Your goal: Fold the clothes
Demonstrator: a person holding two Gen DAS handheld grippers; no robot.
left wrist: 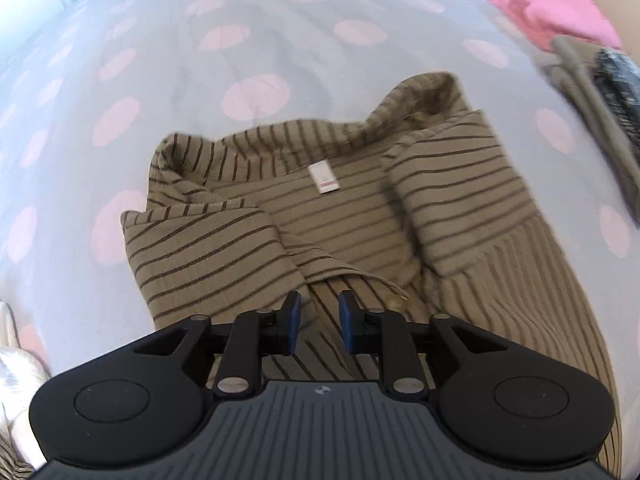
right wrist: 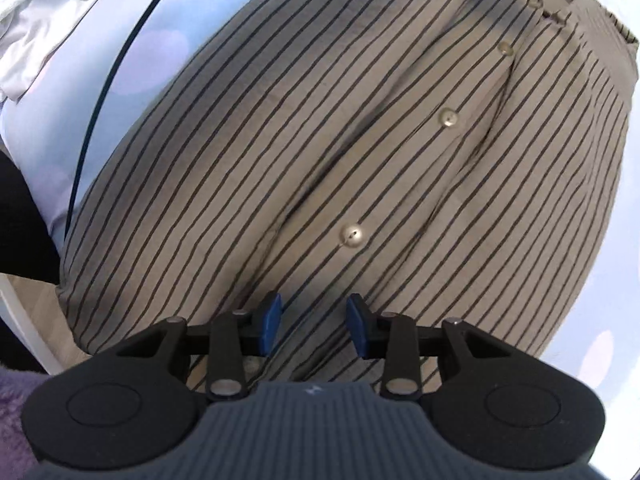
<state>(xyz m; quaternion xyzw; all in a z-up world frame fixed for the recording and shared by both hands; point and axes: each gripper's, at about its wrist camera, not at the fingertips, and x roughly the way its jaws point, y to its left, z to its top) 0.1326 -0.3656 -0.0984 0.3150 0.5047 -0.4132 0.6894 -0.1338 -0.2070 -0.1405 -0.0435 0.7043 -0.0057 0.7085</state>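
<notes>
Olive striped shirt point(left wrist: 344, 216) spread on polka-dot bedsheet point(left wrist: 120, 80), sleeves folded inward. Left tongs point(left wrist: 319, 322) apart above hem, empty. Right tongs point(right wrist: 314, 326) apart over button placket point(right wrist: 448, 118).

Olive-tan button-up shirt point(left wrist: 344, 216) with thin dark stripes and a white neck label point(left wrist: 325, 177); white bedsheet point(left wrist: 160, 60) dotted pale pink; pink cloth point(left wrist: 560, 4); blue claw pads point(right wrist: 270, 322).

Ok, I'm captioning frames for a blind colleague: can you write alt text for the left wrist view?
An open left claw hovers over a tan striped shirt with both sleeves folded in and a white neck label showing. It lies on a pale bedspread with pink dots.
</notes>
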